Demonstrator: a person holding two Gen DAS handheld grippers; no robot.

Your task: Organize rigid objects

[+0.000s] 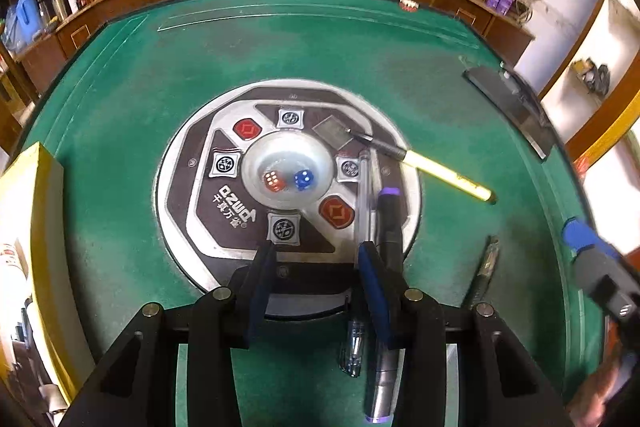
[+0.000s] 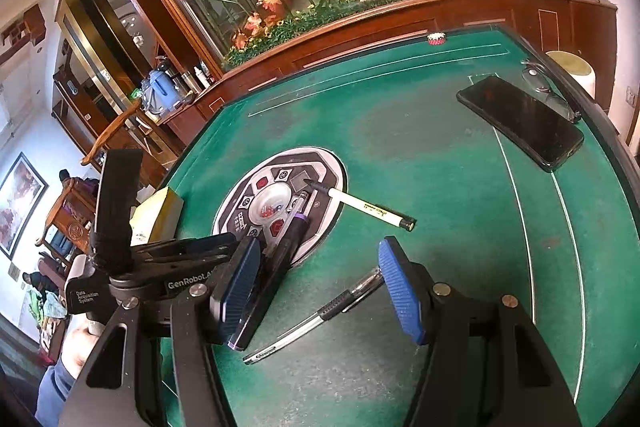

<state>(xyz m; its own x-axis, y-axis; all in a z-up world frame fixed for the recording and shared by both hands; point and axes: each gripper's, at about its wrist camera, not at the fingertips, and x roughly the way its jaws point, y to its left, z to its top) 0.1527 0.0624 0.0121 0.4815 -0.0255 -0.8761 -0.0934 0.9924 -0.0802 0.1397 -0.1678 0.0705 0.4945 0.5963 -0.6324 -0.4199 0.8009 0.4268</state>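
Several pens lie on the green felt table (image 1: 120, 107). A yellow marker (image 1: 444, 173) with a black tip lies across the round dice console's (image 1: 288, 183) right edge; it also shows in the right wrist view (image 2: 370, 207). A clear pen (image 1: 362, 211) and a dark pen with purple ends (image 1: 386, 267) lie side by side just right of my left gripper (image 1: 316, 287), which is open and empty above the console's near rim. My right gripper (image 2: 320, 291) is open above a clear-and-black ballpoint (image 2: 316, 319). The dark purple-ended pen (image 2: 276, 267) lies by its left finger.
A black phone (image 2: 520, 121) and glasses (image 2: 548, 91) lie at the table's far right. A yellow box (image 1: 36, 247) stands at the left edge. A small red-and-white object (image 2: 436, 38) sits at the far rim. Wooden cabinets surround the table.
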